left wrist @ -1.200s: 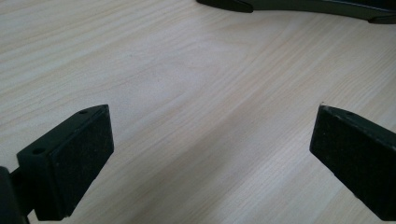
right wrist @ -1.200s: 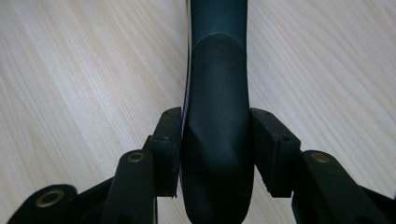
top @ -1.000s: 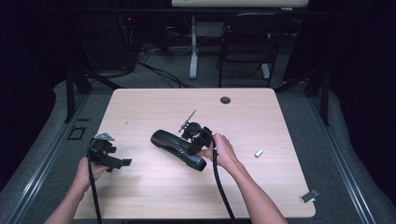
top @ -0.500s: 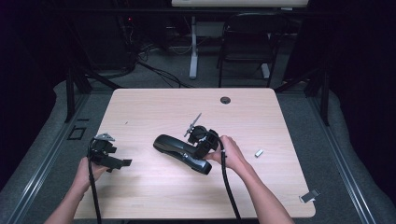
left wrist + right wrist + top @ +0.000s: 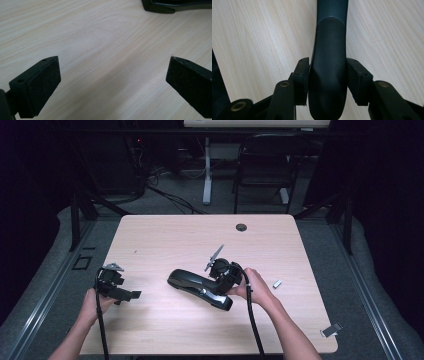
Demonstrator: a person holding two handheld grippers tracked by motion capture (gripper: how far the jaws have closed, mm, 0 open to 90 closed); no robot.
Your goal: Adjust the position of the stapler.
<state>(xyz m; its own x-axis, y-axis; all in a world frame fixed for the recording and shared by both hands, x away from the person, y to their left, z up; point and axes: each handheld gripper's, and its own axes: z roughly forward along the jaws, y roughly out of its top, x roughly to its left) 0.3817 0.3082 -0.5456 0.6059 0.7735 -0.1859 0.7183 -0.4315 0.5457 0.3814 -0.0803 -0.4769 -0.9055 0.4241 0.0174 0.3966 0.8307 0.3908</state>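
A long black stapler (image 5: 192, 282) lies aslant in the middle of the pale wooden table (image 5: 165, 240). My right gripper (image 5: 220, 287) is shut on the stapler's right end. In the right gripper view both pads press the sides of the stapler's (image 5: 329, 62) rounded body, with the right gripper (image 5: 328, 80) straddling it. My left gripper (image 5: 131, 295) is held low over the table's front left, well apart from the stapler. In the left gripper view the left gripper (image 5: 112, 82) stands wide open over bare wood, and one end of the stapler (image 5: 172, 5) shows at the top.
A small silver piece (image 5: 276, 283) lies just right of my right hand. Another small metal item (image 5: 331, 330) sits near the front right corner. A round cable hole (image 5: 241, 227) marks the far edge. A chair (image 5: 262, 170) and desk legs stand beyond the table.
My right gripper has slid a little to the right, taking the stapler with it. The left gripper has stayed where it was.
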